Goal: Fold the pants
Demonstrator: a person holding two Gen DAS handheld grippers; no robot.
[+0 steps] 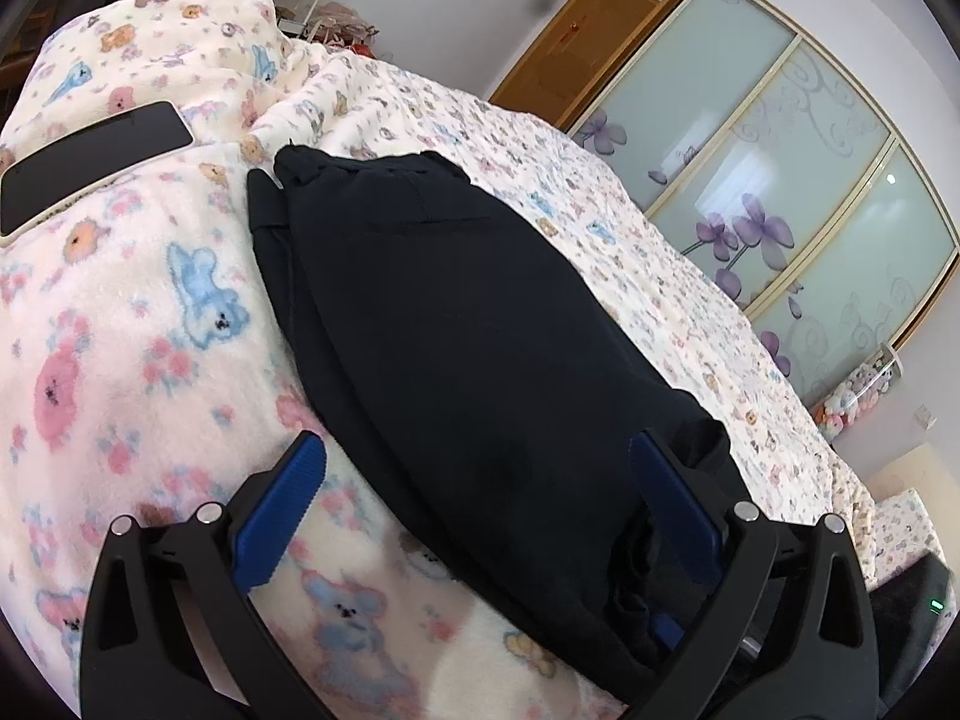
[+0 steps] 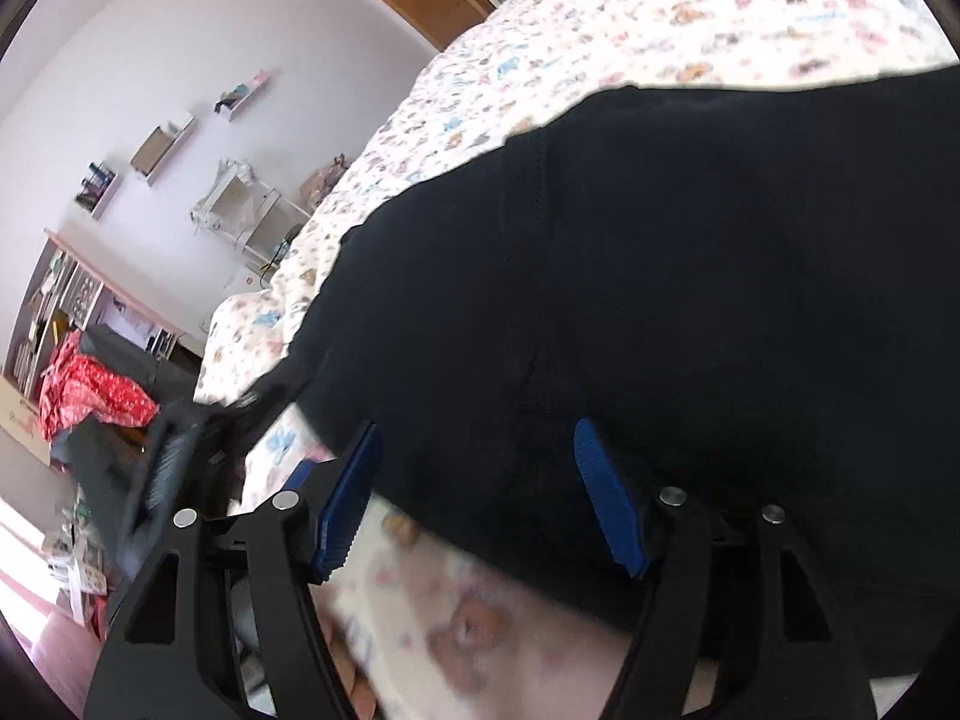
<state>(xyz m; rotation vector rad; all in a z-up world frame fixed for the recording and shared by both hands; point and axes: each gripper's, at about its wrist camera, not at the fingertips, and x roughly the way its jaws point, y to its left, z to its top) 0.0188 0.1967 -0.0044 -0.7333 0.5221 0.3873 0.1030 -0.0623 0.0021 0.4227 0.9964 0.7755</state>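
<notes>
Black pants [image 1: 444,312] lie folded lengthwise on a cream blanket with pastel animal prints [image 1: 120,324]. My left gripper [image 1: 480,480] is open above the near end of the pants, its blue pads [image 1: 282,498] wide apart, the right pad over the fabric edge. In the right wrist view the pants [image 2: 690,276] fill the right side. My right gripper [image 2: 477,468] is open just above the dark fabric, with one blue pad [image 2: 348,498] at the fabric's edge and the other over it. Neither gripper holds cloth.
A black phone [image 1: 90,162] lies on the raised blanket at far left. Sliding wardrobe doors with purple flowers [image 1: 780,192] stand beyond the bed. In the right wrist view a desk chair [image 2: 150,450], red cloth [image 2: 90,396] and wall shelves [image 2: 162,147] sit off the bed's left edge.
</notes>
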